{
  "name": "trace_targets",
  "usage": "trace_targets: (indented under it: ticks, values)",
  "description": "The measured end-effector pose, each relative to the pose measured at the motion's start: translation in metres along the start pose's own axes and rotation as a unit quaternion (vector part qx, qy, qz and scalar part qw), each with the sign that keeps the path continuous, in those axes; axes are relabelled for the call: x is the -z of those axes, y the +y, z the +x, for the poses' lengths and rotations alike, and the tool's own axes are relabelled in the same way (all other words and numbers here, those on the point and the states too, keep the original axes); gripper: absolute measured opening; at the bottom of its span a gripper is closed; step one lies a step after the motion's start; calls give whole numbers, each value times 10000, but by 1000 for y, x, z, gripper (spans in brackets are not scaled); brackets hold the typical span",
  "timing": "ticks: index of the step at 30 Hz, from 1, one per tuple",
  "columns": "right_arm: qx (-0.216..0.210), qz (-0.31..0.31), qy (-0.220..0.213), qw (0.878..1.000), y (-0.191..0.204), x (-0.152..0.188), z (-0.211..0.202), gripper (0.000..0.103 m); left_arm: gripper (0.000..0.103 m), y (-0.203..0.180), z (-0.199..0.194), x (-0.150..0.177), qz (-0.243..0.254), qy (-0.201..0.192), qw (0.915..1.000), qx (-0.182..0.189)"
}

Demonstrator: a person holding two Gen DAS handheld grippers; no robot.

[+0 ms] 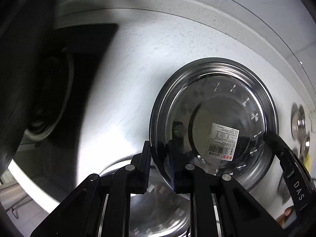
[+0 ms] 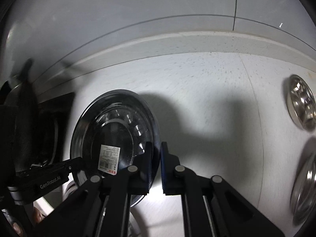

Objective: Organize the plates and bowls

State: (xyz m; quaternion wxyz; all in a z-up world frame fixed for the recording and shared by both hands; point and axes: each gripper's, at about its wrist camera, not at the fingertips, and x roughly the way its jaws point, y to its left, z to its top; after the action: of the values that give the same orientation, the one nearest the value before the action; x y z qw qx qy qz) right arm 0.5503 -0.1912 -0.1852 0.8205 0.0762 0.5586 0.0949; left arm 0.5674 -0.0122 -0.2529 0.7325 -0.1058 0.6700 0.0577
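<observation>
A round steel plate (image 1: 215,106) with a white barcode label (image 1: 223,142) is held in the air above the white counter. My left gripper (image 1: 160,158) is shut on its left rim. My right gripper (image 2: 157,158) is shut on its opposite rim; the plate (image 2: 114,130) fills the left of the right wrist view, and the label (image 2: 108,160) shows there too. The right gripper's finger (image 1: 286,158) shows at the plate's right edge in the left wrist view. The left gripper's body (image 2: 49,179) shows at lower left in the right wrist view.
A larger steel bowl (image 1: 158,207) lies below the held plate. More steel dishes sit to the right (image 2: 302,102), (image 2: 304,187), also visible in the left wrist view (image 1: 300,124). A dark stovetop with a pan (image 1: 49,98) is at left. A tiled wall (image 2: 138,9) backs the counter (image 2: 207,90).
</observation>
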Motion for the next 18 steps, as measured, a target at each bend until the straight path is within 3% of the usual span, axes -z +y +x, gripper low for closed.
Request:
trace_targets:
  ticks: [5, 9, 12, 18]
  values:
    - [-200, 67, 84, 9997, 32, 68, -20, 7, 14, 42, -11, 53, 91, 26, 9999, -103]
    - [-140, 100, 257, 9995, 49, 111, -11, 7, 14, 70, 7, 84, 200, 221, 9994, -166]
    - [-56, 99, 364, 9993, 57, 134, 1, 7, 14, 83, 23, 92, 278, 321, 9989, -208]
    - [69, 168, 377, 9991, 61, 148, 21, 8, 13, 81, 32, 97, 603, -31, 9973, -423]
